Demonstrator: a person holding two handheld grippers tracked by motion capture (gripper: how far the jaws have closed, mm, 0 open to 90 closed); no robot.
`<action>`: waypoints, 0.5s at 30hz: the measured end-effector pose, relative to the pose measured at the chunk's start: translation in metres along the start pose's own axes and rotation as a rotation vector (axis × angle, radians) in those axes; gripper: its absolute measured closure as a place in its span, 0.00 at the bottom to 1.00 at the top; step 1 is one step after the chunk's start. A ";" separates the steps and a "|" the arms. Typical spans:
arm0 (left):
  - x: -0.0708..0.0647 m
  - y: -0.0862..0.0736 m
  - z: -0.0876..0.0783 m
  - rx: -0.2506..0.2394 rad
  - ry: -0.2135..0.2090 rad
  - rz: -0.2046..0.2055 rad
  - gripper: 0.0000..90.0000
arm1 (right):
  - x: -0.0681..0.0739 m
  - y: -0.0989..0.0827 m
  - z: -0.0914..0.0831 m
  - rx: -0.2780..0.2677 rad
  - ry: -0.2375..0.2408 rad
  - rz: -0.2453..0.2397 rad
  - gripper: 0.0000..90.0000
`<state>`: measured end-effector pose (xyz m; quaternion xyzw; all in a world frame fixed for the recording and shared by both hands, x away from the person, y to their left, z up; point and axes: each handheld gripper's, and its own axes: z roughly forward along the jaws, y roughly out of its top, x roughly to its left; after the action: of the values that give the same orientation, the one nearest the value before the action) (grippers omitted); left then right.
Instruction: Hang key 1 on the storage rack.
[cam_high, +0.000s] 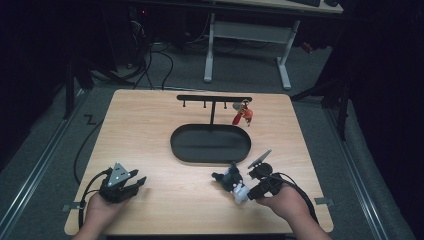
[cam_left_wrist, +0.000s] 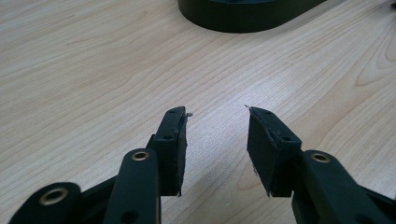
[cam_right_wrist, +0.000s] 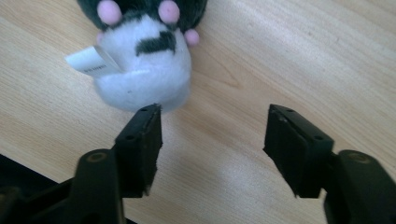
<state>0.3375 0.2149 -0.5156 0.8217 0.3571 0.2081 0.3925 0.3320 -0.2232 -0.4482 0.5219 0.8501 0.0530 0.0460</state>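
Black-and-white plush toy (cam_right_wrist: 140, 56) lies on the wood surface (cam_high: 150, 130), near the front right part, between the dark oval tray (cam_high: 210, 143) and the person's right hand (cam_high: 282, 200). In the right tool view it sits just past the tips, white end with a paper tag (cam_right_wrist: 91, 62) toward the camera, pink dots on the black end. Right tool (cam_right_wrist: 212, 133): jaws wide apart, nothing between the pads; the pad on the view's left is just beside the toy's white end, contact unclear. Left tool (cam_left_wrist: 217, 140): jaws partly apart, empty, low over bare surface at the front left, tray edge ahead of it. Left hand (cam_high: 102, 210) grips it from below. Black T-shaped rack (cam_high: 214, 100) stands at the tray's far side, an orange-red item (cam_high: 244, 115) hanging from its right end.
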 end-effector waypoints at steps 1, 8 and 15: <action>0.000 0.000 0.000 0.001 -0.001 0.001 0.63 | 0.001 0.001 -0.001 0.000 0.002 0.000 0.36; -0.001 0.000 0.001 0.004 -0.005 0.004 0.62 | 0.009 0.007 -0.009 -0.009 0.015 -0.013 0.25; -0.001 0.000 0.002 0.005 -0.008 0.006 0.62 | 0.018 0.013 -0.012 -0.015 0.038 -0.025 0.20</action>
<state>0.3380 0.2130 -0.5165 0.8245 0.3536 0.2050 0.3913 0.3338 -0.2013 -0.4354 0.5097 0.8569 0.0685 0.0343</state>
